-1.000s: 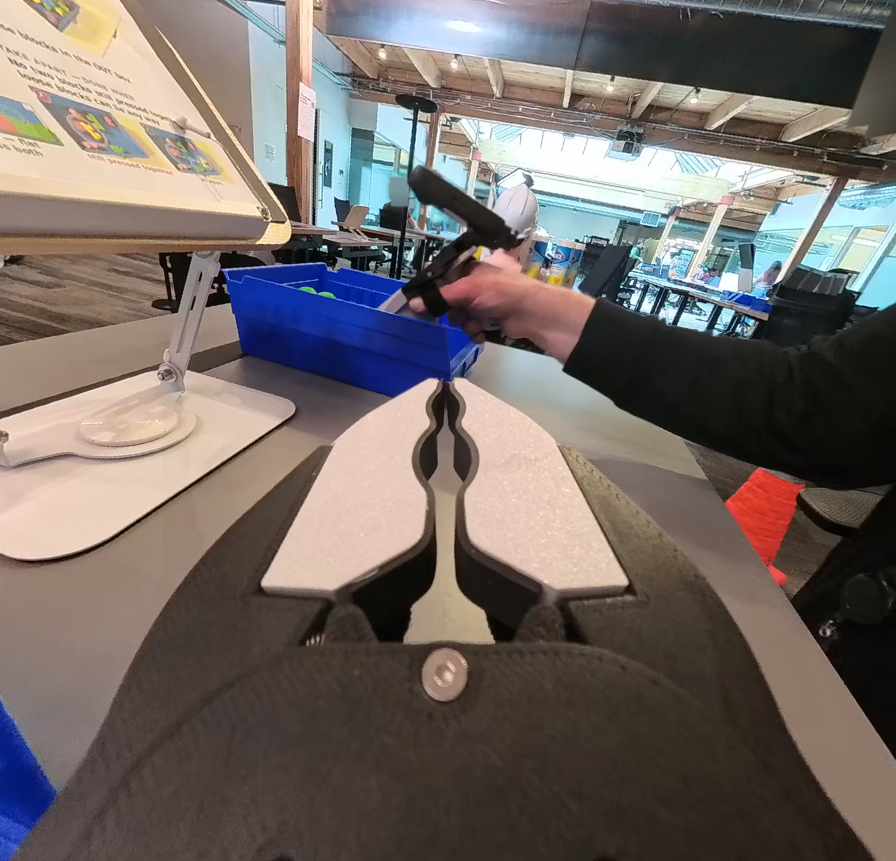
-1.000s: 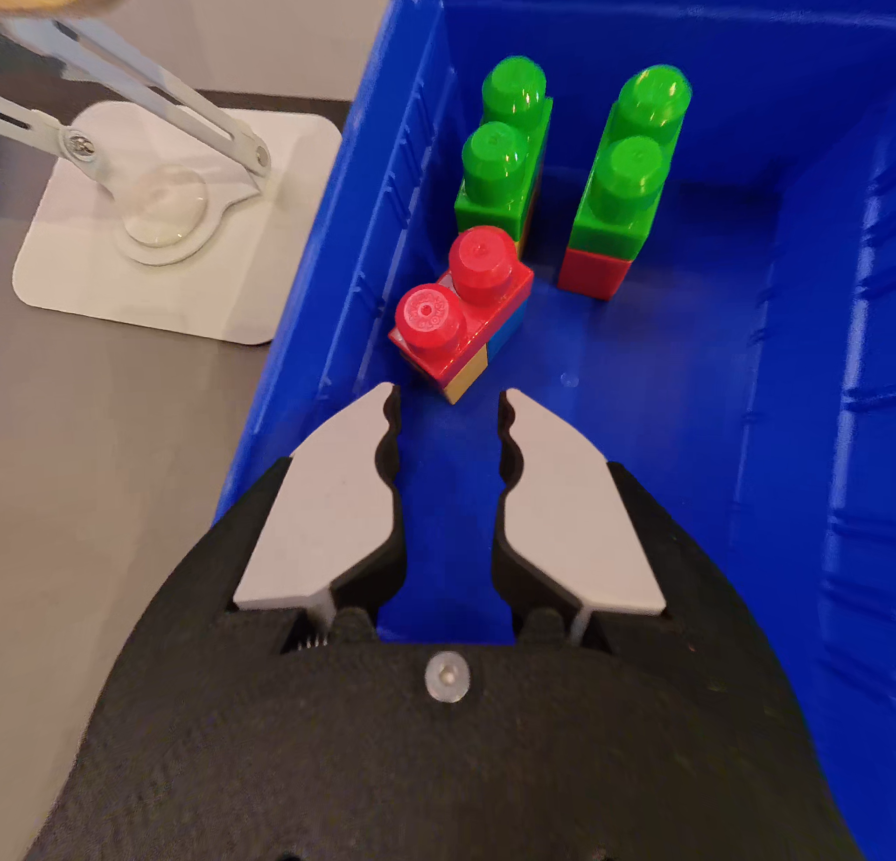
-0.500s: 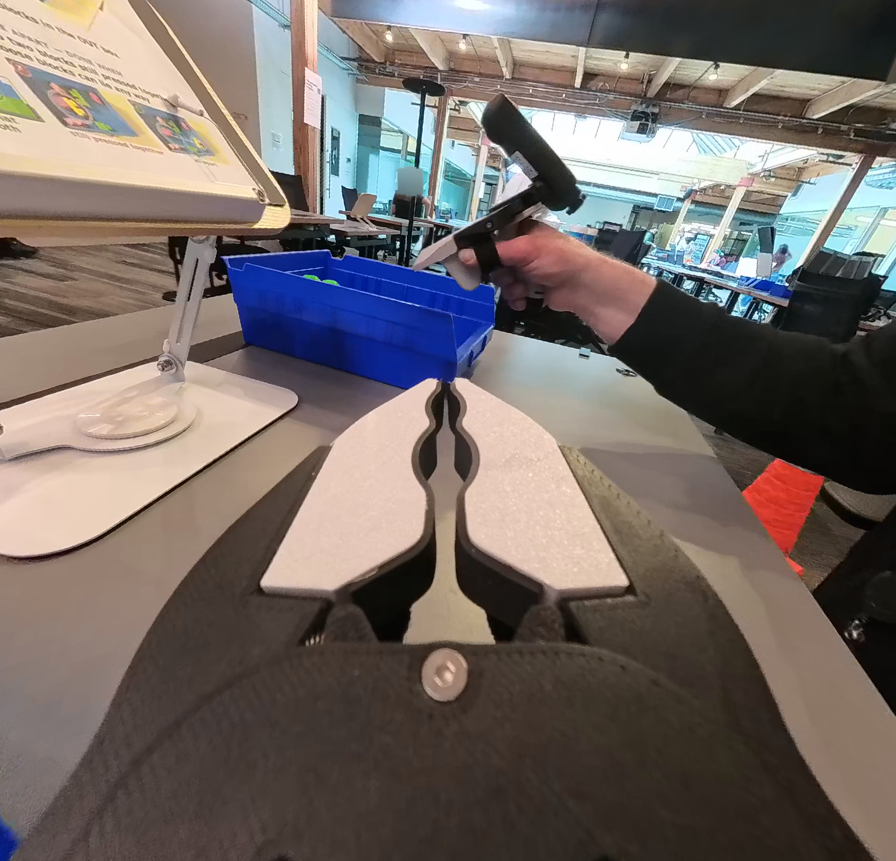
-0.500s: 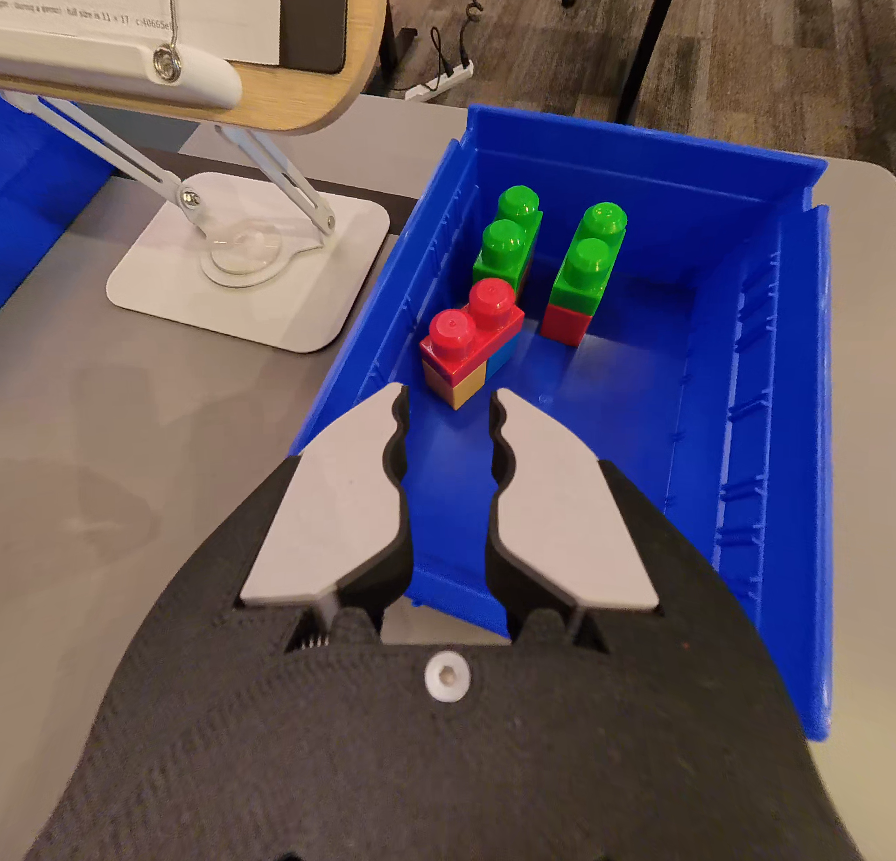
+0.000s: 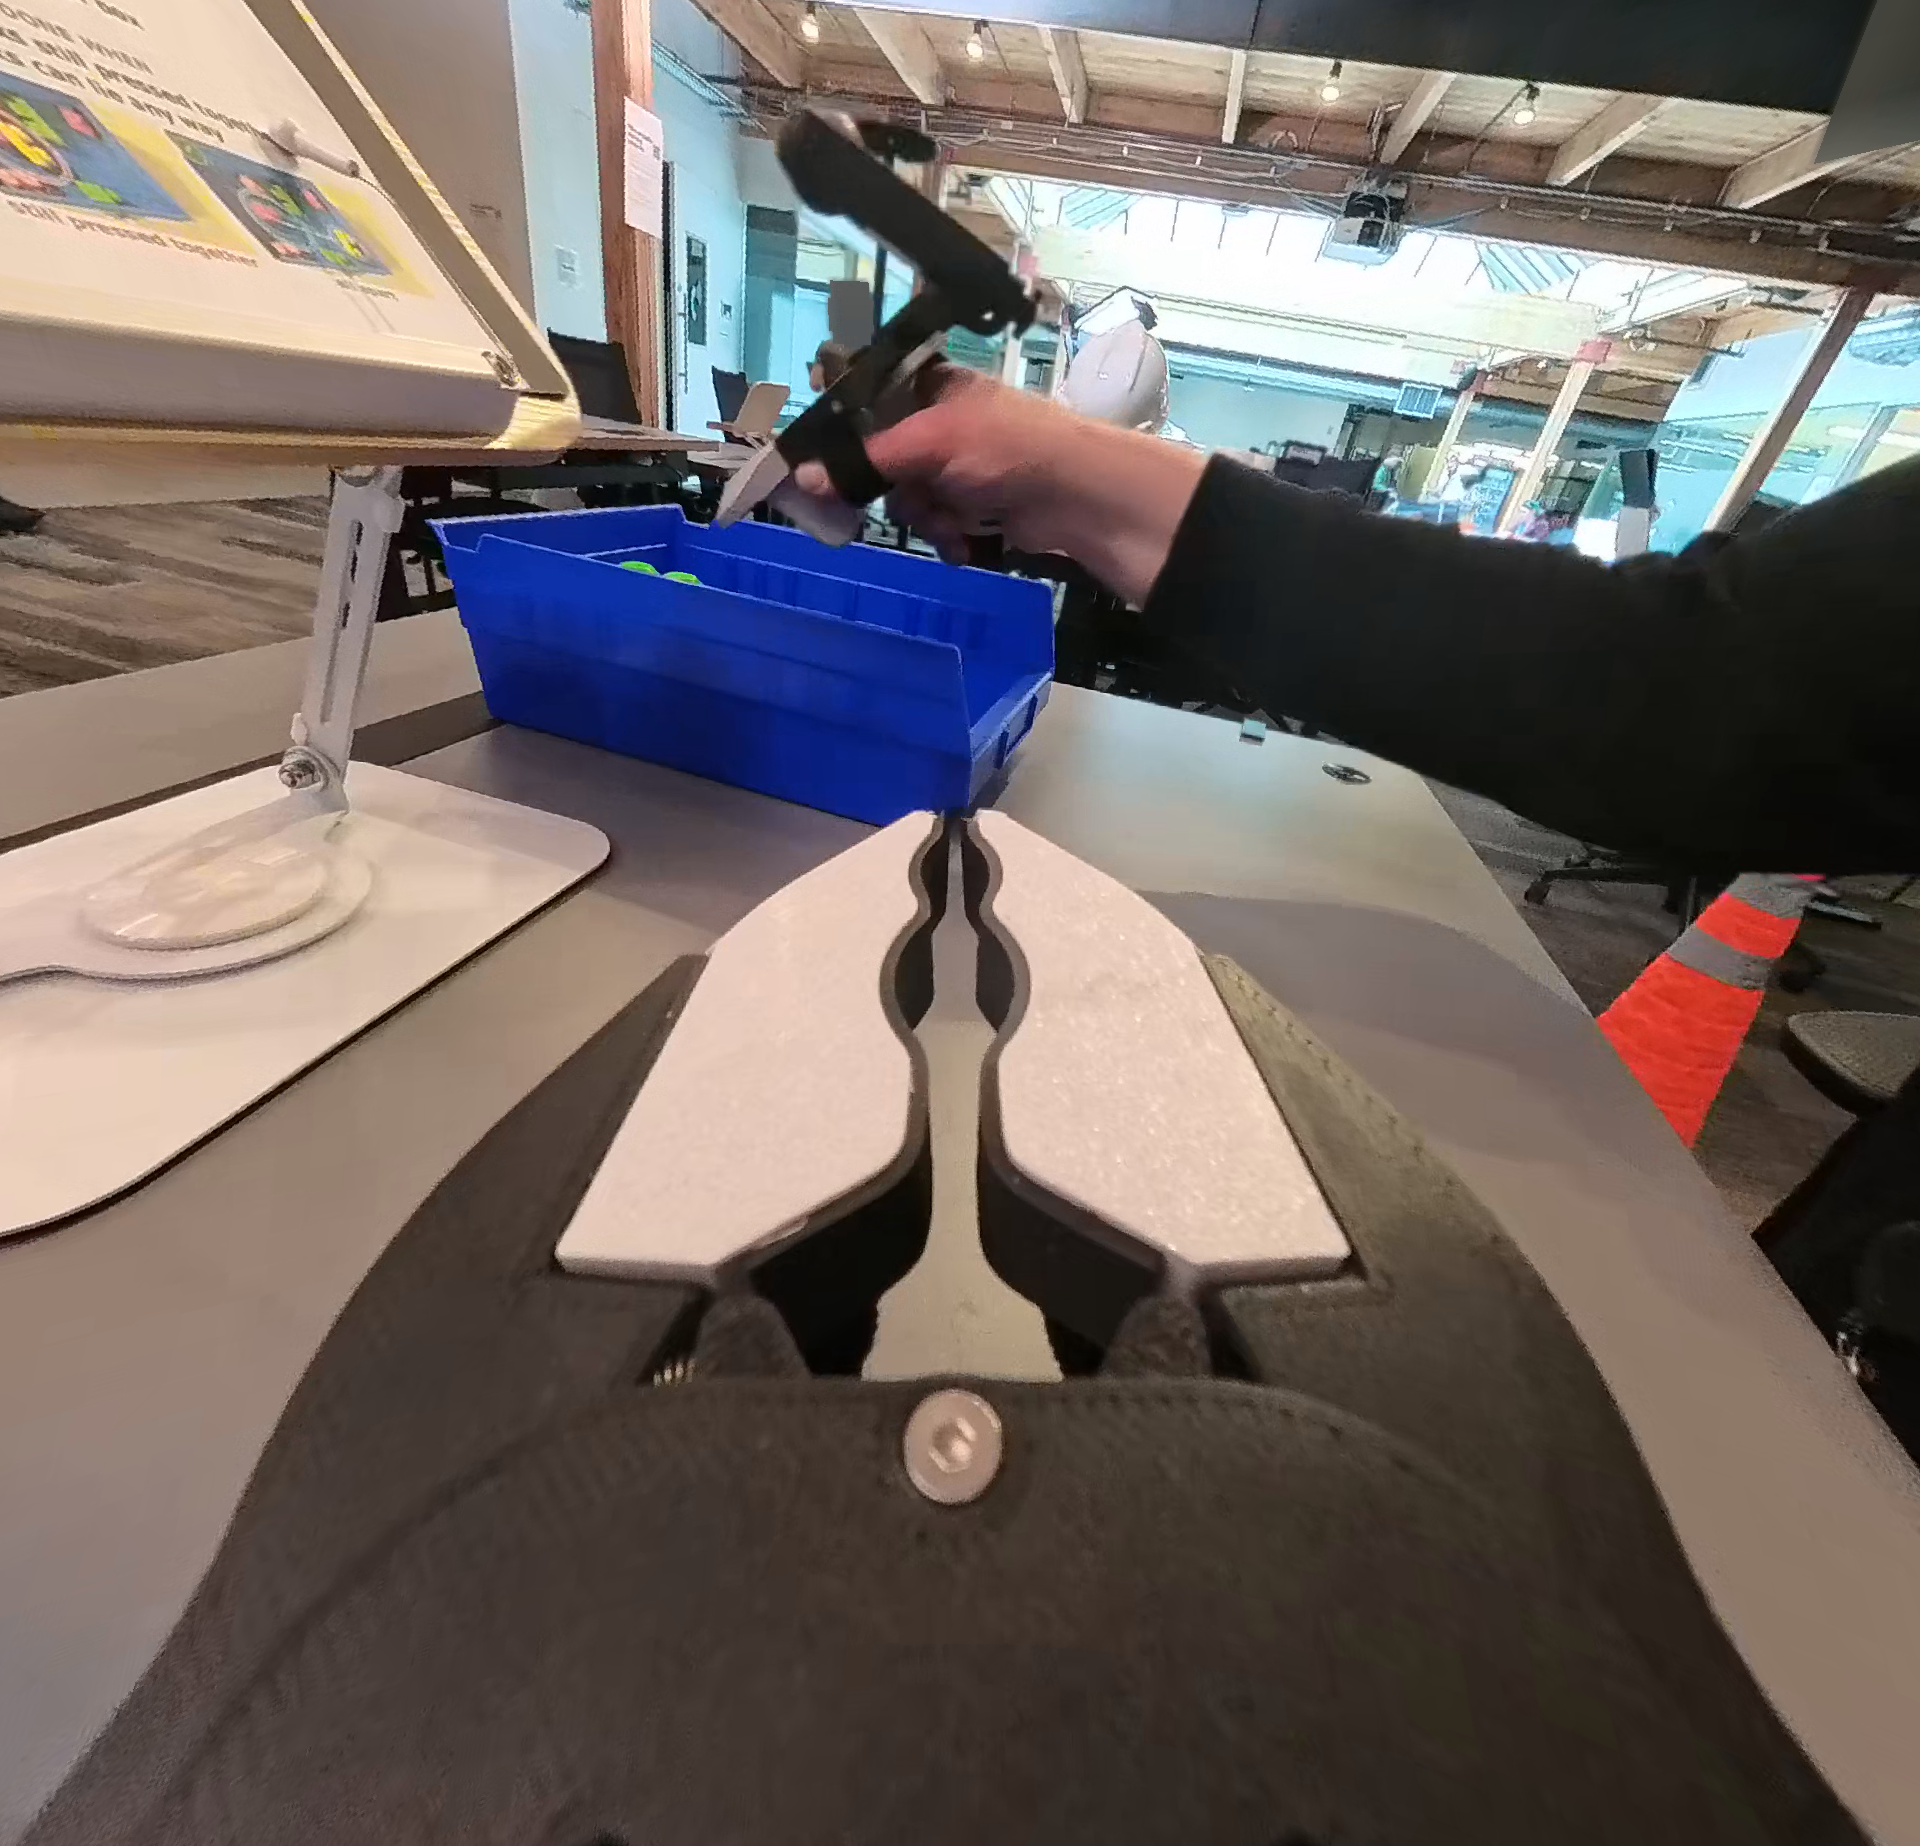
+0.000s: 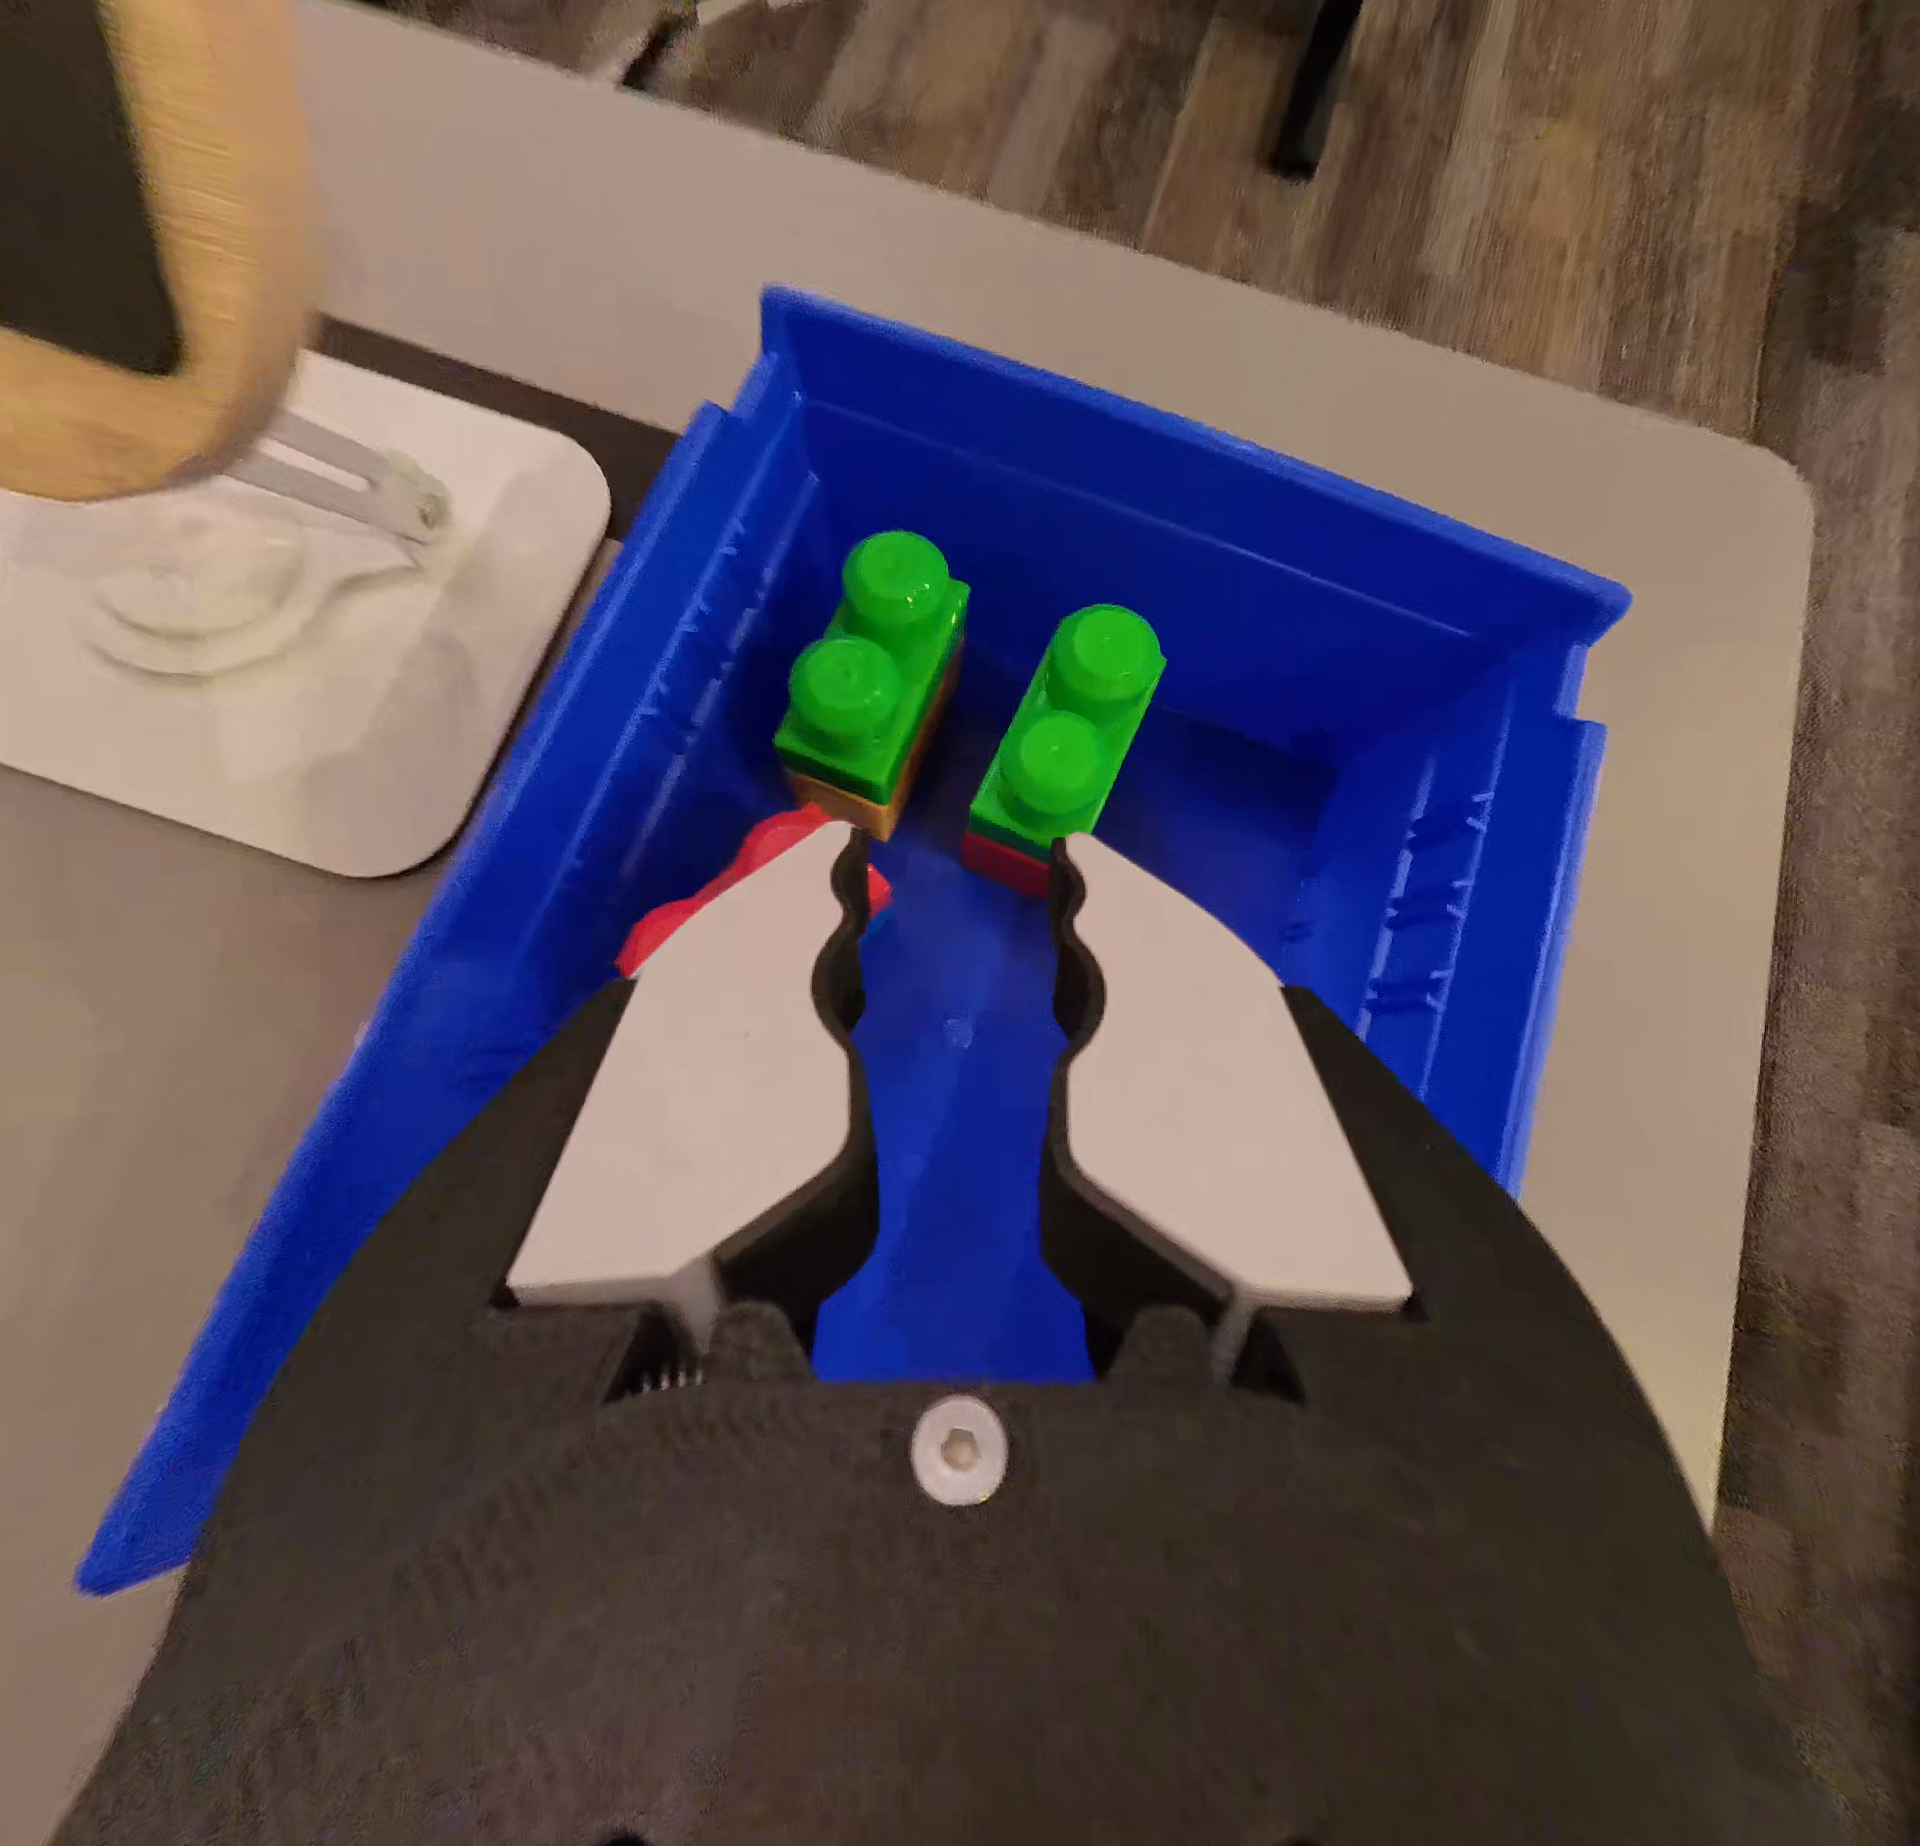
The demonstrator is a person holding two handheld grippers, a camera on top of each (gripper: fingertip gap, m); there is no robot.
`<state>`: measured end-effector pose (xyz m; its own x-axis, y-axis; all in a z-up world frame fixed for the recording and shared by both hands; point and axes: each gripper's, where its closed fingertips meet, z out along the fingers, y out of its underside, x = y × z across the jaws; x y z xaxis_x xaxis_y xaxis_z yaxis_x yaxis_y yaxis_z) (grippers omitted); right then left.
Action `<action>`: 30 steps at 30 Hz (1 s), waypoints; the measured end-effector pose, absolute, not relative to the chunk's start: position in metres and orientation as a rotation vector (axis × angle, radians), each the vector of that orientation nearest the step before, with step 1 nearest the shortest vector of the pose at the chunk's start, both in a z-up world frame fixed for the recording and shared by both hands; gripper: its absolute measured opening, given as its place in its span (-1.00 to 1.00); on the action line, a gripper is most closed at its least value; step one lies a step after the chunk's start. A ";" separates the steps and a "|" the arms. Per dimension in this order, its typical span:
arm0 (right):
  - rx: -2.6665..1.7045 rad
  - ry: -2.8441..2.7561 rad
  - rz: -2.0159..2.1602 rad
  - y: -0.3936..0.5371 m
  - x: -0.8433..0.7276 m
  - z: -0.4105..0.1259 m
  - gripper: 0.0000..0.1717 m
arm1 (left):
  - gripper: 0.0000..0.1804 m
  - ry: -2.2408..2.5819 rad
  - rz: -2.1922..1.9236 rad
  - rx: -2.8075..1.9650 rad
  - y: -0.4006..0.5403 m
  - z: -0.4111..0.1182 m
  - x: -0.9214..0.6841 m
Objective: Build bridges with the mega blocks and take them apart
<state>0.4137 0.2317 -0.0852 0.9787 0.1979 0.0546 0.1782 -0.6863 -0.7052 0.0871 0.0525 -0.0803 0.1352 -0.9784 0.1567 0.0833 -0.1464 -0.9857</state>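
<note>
Right wrist view looks down into a blue bin that fills the middle of the frame on a grey table. Three small block stacks stand on the bin floor, studs up. A green-topped stack over a tan block sits at upper centre, its long axis running from lower left to upper right of the frame. Just beside it, apart by a strip of bin floor, a second green-topped stack over a red block lies almost parallel. A red-topped stack sits at centre left, largely hidden behind the left fingertip.

The right gripper hangs above the bin with its jaws partly spread, bare blue floor between them and nothing in the grasp.

Left wrist view shows the left gripper at lower centre over the table, jaws nearly meeting on air. At upper centre a hand holds the right gripper above the bin, tips pointing down into it.
</note>
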 end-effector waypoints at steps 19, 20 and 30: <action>-2.549 -0.316 -0.002 0.275 0.439 -0.148 -0.59 | -0.97 0.971 -1.275 -1.343 0.053 -0.084 0.085; -2.565 -0.327 0.005 0.273 0.440 -0.148 -0.59 | -0.97 0.970 -1.276 -1.344 0.054 -0.084 0.085; -2.725 -0.622 -0.106 0.257 0.466 -0.145 -0.51 | -0.97 0.985 -1.293 -1.350 0.052 -0.087 0.088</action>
